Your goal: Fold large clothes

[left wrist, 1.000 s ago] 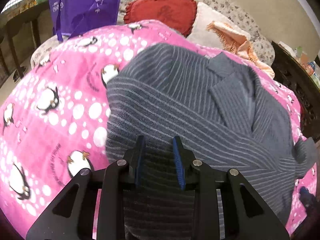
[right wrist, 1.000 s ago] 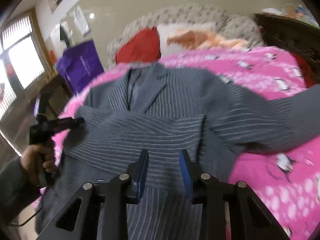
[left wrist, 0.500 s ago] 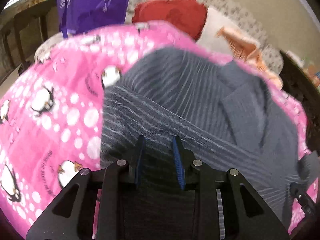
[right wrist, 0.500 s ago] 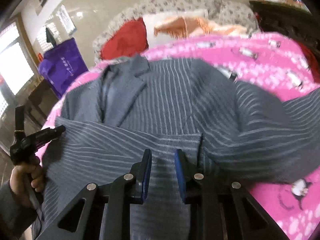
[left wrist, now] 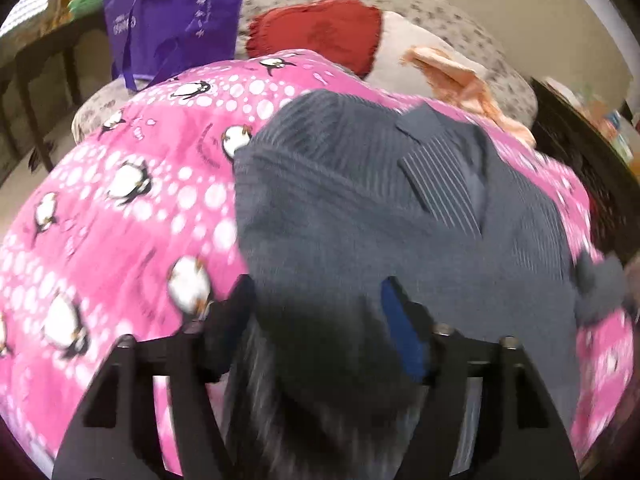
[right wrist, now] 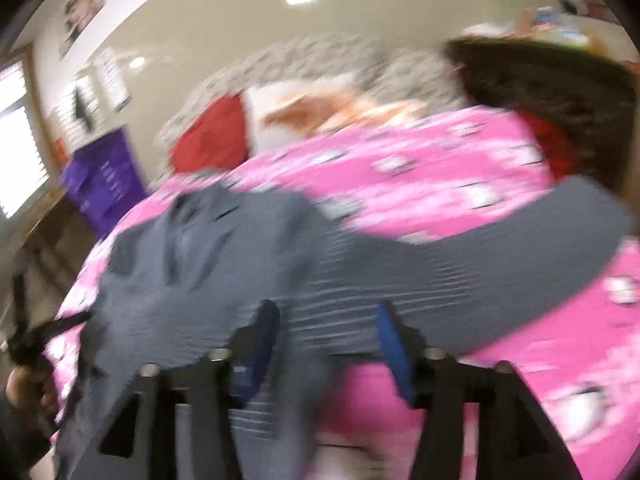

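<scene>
Releasing looks like the step in hand: both grippers are opening over a grey pinstriped jacket point(left wrist: 360, 208) spread on a bed under a pink penguin blanket point(left wrist: 120, 208). The left gripper point(left wrist: 316, 312) has its fingers apart and opening, with dark cloth bunched between them; the blur hides whether the pads press on it, though it seems not. The right gripper point(right wrist: 326, 336) also has its fingers apart and opening above the striped cloth, with nothing clamped as far as the smeared right wrist view shows.

The jacket lies collar away from the person, lapels up, its lower part apparently doubled up over the body. One sleeve point(right wrist: 520, 240) trails out across the blanket toward the right side. My judgement is that a fold of the hem has just been laid and the sleeve is next: the right gripper would need to reach out, pinch it near the cuff and carry it across the body without dragging the laid fold.

A red cushion point(left wrist: 320, 36), a peach fringed cloth point(left wrist: 460, 76) and a purple bag point(left wrist: 168, 16) sit beyond the collar, well clear. Dark carved furniture point(right wrist: 552, 92) stands near the sleeve's end.
</scene>
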Demonstrator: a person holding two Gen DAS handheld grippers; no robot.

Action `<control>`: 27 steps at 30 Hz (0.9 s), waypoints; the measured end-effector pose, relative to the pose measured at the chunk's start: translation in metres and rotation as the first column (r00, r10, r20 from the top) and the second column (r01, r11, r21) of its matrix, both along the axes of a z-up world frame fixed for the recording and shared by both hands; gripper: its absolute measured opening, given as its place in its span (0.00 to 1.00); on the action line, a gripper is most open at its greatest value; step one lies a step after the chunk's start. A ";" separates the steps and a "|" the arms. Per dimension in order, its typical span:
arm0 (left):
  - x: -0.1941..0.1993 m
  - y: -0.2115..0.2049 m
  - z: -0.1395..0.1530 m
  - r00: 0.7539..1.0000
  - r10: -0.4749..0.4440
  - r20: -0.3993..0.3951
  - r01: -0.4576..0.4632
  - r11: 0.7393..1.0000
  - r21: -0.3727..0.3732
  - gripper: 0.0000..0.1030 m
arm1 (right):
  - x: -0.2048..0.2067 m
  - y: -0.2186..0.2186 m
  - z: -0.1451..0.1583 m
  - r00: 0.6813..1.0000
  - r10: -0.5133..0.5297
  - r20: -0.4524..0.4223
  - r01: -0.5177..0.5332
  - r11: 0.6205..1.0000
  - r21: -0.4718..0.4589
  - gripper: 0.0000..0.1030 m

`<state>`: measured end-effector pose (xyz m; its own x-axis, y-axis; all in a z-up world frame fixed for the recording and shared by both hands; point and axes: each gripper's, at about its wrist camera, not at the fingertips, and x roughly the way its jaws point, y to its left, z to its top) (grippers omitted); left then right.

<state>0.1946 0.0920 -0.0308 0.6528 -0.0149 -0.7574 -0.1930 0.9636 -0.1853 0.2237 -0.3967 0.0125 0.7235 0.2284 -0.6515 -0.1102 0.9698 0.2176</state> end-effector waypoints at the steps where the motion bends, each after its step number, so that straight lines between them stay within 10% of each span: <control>1: -0.012 -0.002 -0.002 1.000 -0.010 0.002 0.010 1.000 0.014 0.65 | -0.003 -0.027 0.003 0.999 -0.051 0.000 0.051 0.999 -0.005 0.53; 6: -0.059 -0.011 -0.020 1.000 -0.027 0.009 0.027 0.997 0.071 0.65 | -0.005 -0.177 0.006 0.938 -0.346 -0.034 0.346 0.919 0.188 0.53; 13: -0.064 -0.007 -0.050 1.000 -0.001 -0.018 0.002 0.999 0.050 0.70 | 0.034 -0.282 -0.033 0.896 -0.419 -0.151 0.443 0.803 0.399 0.53; 18: -0.063 -0.008 -0.051 1.000 -0.004 -0.023 0.005 0.999 0.053 0.72 | 0.061 -0.299 -0.051 0.895 -0.425 -0.135 0.440 0.791 0.425 0.46; 22: -0.063 -0.007 -0.051 1.000 -0.003 -0.025 0.005 0.998 0.057 0.72 | 0.070 -0.299 -0.053 0.893 -0.425 -0.148 0.445 0.784 0.432 0.04; 27: -0.062 -0.007 -0.051 1.000 -0.004 -0.023 0.005 0.999 0.049 0.72 | 0.049 -0.268 -0.006 0.928 -0.373 -0.025 0.358 0.867 0.346 0.04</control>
<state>0.1326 0.0855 -0.0816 0.6356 0.0199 -0.7717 -0.1922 0.9723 -0.1333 0.2726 -0.6650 0.0067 0.8226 0.1435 -0.5502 0.2215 0.8102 0.5426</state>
